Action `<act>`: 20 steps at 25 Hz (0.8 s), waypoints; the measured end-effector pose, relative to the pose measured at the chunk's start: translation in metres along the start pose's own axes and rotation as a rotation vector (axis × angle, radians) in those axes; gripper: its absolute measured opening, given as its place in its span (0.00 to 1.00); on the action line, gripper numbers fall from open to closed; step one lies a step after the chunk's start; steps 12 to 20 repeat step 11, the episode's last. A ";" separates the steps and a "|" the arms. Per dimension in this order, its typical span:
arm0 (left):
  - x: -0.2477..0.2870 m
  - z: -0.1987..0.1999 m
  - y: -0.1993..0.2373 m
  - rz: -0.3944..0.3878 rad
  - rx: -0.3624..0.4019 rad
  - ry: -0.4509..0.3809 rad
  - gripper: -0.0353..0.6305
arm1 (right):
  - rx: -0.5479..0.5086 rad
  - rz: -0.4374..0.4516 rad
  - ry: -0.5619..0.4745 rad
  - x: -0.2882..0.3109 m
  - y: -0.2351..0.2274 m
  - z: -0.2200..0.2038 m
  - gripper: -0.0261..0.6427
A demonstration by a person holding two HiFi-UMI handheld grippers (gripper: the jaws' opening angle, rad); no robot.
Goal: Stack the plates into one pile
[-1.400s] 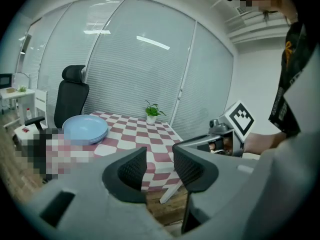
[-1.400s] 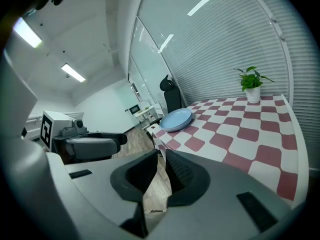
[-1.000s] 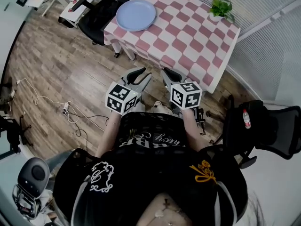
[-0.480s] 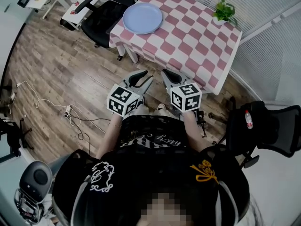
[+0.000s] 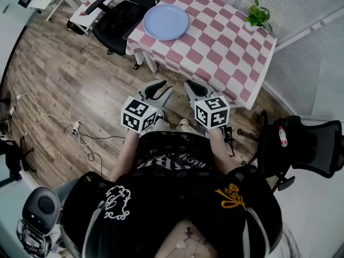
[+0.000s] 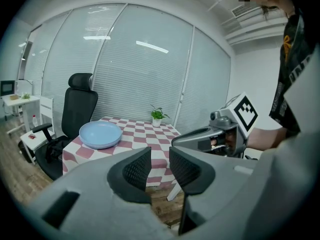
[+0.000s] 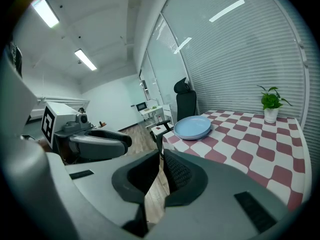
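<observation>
The plates [image 5: 166, 21] lie in one blue pile at the corner of the desk [image 5: 215, 42] beside the black office chair [image 5: 121, 15]. From the head view they read as a single disc. The gripper views show layered rims, but the number of plates cannot be made out. The checked cloth hides most of the desk's legs, and the person's hands are hidden under the marker cubes. A potted plant [image 5: 257, 15] stands at the desk corner nearest the blinds.

Both grippers hang over the wooden floor, short of the desk's near edge and well apart from the plates. The left hand-held gripper [image 5: 156, 87] has its jaws a narrow gap apart with nothing between them. The right hand-held gripper [image 5: 194, 85] has its jaws pressed together, empty.

Compared with a second ago, the desk and plates sit a little further right and lower in the head view. Both grippers have edged nearer the desk's near edge.
</observation>
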State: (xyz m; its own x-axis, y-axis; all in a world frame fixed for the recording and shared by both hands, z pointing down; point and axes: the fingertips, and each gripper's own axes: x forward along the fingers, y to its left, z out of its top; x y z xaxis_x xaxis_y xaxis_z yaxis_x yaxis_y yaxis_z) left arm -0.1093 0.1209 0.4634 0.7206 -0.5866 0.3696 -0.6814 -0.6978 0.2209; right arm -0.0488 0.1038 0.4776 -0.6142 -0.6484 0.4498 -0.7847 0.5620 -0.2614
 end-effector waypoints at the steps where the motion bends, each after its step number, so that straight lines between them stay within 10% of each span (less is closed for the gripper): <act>1: 0.000 0.000 0.001 0.000 -0.001 -0.001 0.24 | 0.000 -0.002 0.003 0.000 0.000 -0.001 0.09; 20: -0.001 0.001 0.011 -0.002 0.002 -0.005 0.24 | -0.012 -0.014 0.005 0.008 0.000 0.001 0.08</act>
